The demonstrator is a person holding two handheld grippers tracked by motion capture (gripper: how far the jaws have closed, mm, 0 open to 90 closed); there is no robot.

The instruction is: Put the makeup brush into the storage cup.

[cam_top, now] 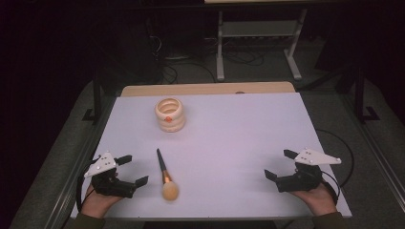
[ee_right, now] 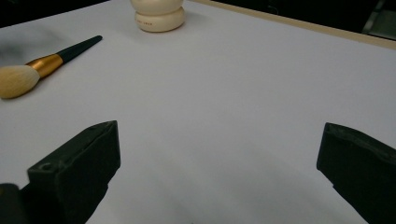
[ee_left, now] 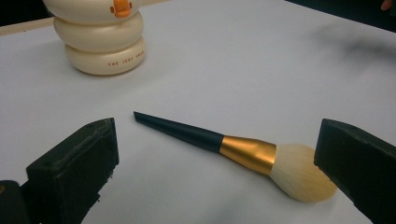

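A makeup brush (cam_top: 165, 175) lies flat on the white table (cam_top: 229, 129), its dark handle pointing away and its cream bristle head toward the person. In the left gripper view the brush (ee_left: 219, 144) lies just ahead of the wide-apart jaws, untouched. My left gripper (cam_top: 131, 171) stands open at the table's front left, right beside the brush. My right gripper (cam_top: 280, 164) stands open at the front right, with bare table between its jaws. A cream holder of stacked rings (cam_top: 170, 115) with an orange mark stands at the back left; the holder (ee_left: 103, 39) (ee_right: 158, 14) is upright.
A wooden strip (cam_top: 205, 88) borders the table's far edge. Beyond it, on the dark floor, stand a white frame's legs (cam_top: 220, 47) and loose cables. A cable (cam_top: 341, 143) loops off the table's right edge by my right gripper.
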